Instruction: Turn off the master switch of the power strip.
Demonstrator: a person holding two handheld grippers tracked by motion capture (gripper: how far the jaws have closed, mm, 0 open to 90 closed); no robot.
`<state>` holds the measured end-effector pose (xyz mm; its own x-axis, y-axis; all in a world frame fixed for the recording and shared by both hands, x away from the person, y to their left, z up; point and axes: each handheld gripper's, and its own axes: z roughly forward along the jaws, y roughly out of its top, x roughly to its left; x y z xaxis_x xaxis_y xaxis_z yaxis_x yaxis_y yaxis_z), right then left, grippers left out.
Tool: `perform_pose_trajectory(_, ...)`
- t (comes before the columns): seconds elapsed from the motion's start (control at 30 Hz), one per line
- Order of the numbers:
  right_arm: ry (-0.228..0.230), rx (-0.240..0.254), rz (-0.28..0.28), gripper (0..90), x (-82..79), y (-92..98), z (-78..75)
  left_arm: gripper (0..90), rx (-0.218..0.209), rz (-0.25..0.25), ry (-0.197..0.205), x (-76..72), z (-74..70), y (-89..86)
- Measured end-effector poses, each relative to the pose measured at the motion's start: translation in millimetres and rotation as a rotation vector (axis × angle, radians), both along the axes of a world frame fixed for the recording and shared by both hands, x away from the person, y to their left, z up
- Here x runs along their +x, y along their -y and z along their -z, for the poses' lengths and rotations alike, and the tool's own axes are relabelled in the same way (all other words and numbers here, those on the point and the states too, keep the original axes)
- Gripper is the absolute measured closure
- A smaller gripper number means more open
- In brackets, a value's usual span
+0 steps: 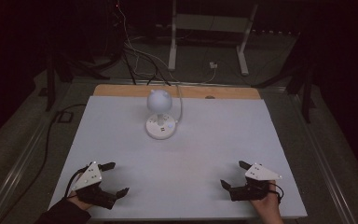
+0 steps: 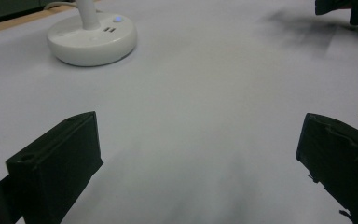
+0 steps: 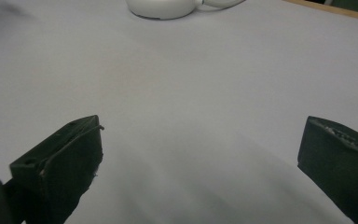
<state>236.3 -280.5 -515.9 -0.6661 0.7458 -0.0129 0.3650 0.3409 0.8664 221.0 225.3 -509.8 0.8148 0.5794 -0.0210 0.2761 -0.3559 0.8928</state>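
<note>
A small white desk lamp [image 1: 160, 114] with a round head and a round base stands at the far middle of the white table [image 1: 121, 135]. Its base [image 2: 92, 37] has a blue-lit button and shows at the upper left of the left gripper view; the base's edge [image 3: 161, 7] lies at the top of the right gripper view. My left gripper [image 1: 114, 178] rests near the front left edge, jaws wide open and bare. My right gripper [image 1: 232, 174] rests near the front right edge, also open with nothing between its jaws. In the left gripper view my left gripper [image 2: 198, 158] hovers over bare table.
A white cable [image 1: 179, 100] runs from the lamp off the table's far edge, where a wooden strip [image 1: 121, 90] shows. Behind the table stand a white frame [image 1: 207, 32] and loose cables on the dark floor. The other gripper [image 2: 340, 7] shows at the top right of the left gripper view.
</note>
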Motion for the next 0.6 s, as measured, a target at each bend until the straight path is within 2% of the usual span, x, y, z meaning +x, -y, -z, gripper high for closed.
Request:
perform_pose_trajectory(0.27, -0.005, 0.016, -0.015, 0.0, -0.6, -2.2, 0.0, 0.3, -0.002, 0.002, 0.002, -0.1, 0.2, -0.3)
perform_pose_trajectory(0.6, -0.062, 0.075, -0.004, 0.0, 1.2, -2.5, -3.8, 0.3, -0.013, 0.002, -0.001, 0.6, 0.5, -0.3)
